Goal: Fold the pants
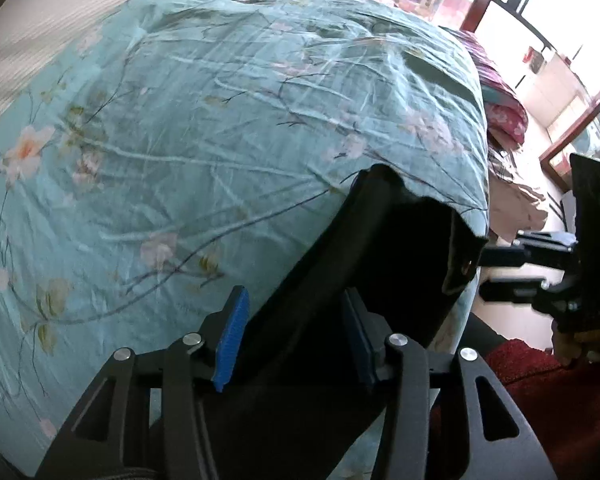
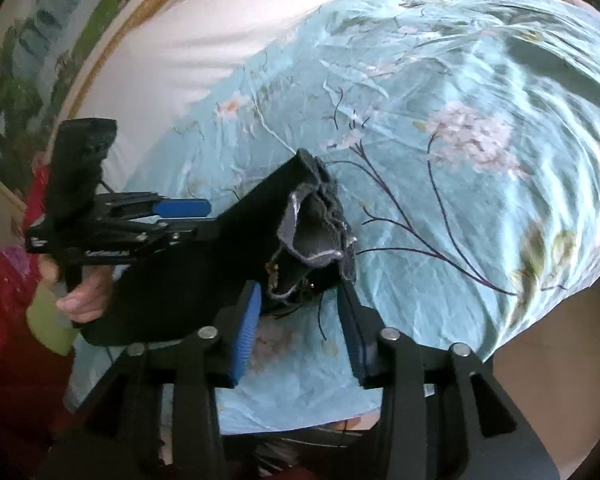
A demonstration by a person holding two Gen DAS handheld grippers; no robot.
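Black pants (image 1: 364,264) lie on the near edge of a bed with a teal floral sheet (image 1: 204,112). In the left wrist view the dark cloth runs between my left gripper's (image 1: 296,340) blue pads (image 1: 232,344), which stand wide apart. In the right wrist view the pants' waistband (image 2: 316,220), showing grey lining and a button, bunches just ahead of my right gripper (image 2: 300,320), whose jaws are open with the cloth edge between the tips. The left gripper shows there too (image 2: 180,216), beside the pants. The right gripper shows at the left view's right edge (image 1: 512,272).
The bed's right edge drops to a floor with pink and red bedding (image 1: 504,120) heaped beside it. A window with a wooden frame (image 1: 480,4) is behind. A white wall and a framed picture (image 2: 32,64) lie beyond the bed's far side.
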